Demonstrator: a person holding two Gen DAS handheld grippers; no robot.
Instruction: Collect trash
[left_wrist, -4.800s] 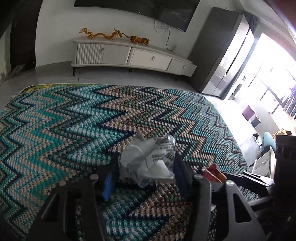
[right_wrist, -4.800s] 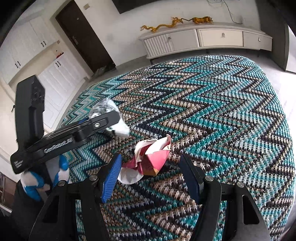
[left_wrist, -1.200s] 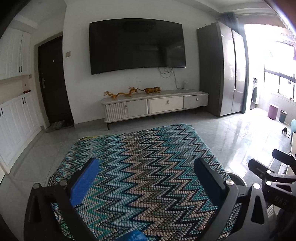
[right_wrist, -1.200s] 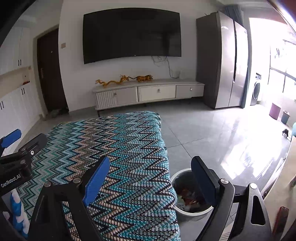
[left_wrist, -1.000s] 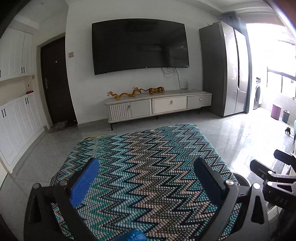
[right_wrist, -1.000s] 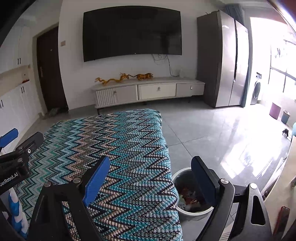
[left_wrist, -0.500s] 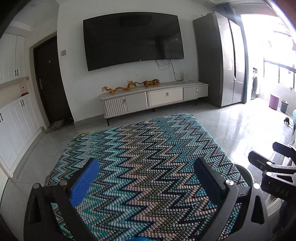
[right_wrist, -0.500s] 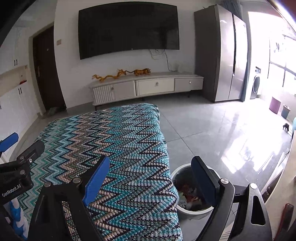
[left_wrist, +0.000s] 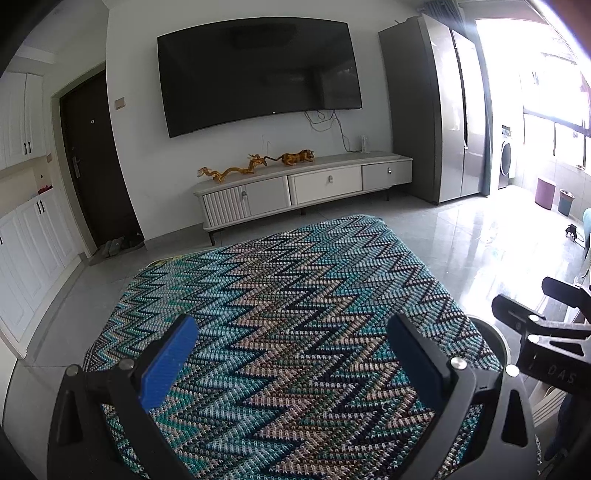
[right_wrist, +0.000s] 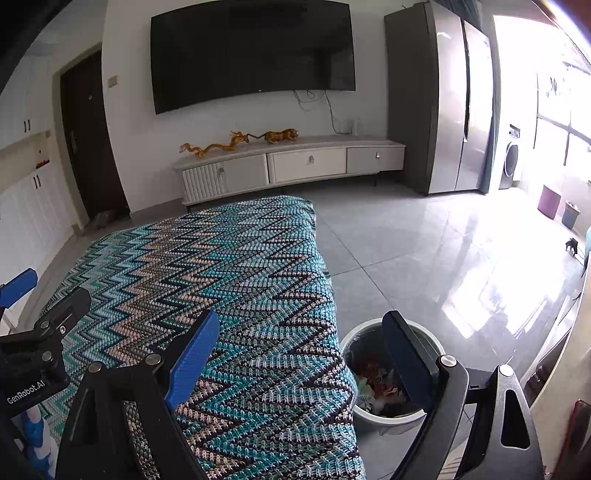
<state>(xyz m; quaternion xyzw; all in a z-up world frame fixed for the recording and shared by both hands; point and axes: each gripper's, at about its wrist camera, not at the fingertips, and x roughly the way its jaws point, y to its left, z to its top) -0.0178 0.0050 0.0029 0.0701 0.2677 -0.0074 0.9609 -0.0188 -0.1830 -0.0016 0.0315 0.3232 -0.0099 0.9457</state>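
My left gripper (left_wrist: 291, 354) stands open over the zigzag-patterned cloth (left_wrist: 295, 295), nothing between its blue pads. My right gripper (right_wrist: 301, 350) is open too, held over the cloth's right edge (right_wrist: 258, 280) with nothing in it. On the floor beside that edge stands a white bin (right_wrist: 391, 417) with crumpled trash (right_wrist: 376, 387) inside; my right finger partly covers it. In the left wrist view only the bin's rim (left_wrist: 496, 339) shows past the cloth. No trash lies on the cloth in either view.
A white TV cabinet (left_wrist: 306, 184) with golden figurines stands against the far wall under a big TV (left_wrist: 258, 70). A tall grey fridge (right_wrist: 443, 99) is at the right. Glossy tiled floor (right_wrist: 443, 258) spreads to the right. White cupboards (left_wrist: 29, 236) line the left.
Both grippers sank a little toward the cloth; the view tilted slightly. Earlier each held a crumpled wrapper on the cloth; now both are empty and the trash lies in the bin.
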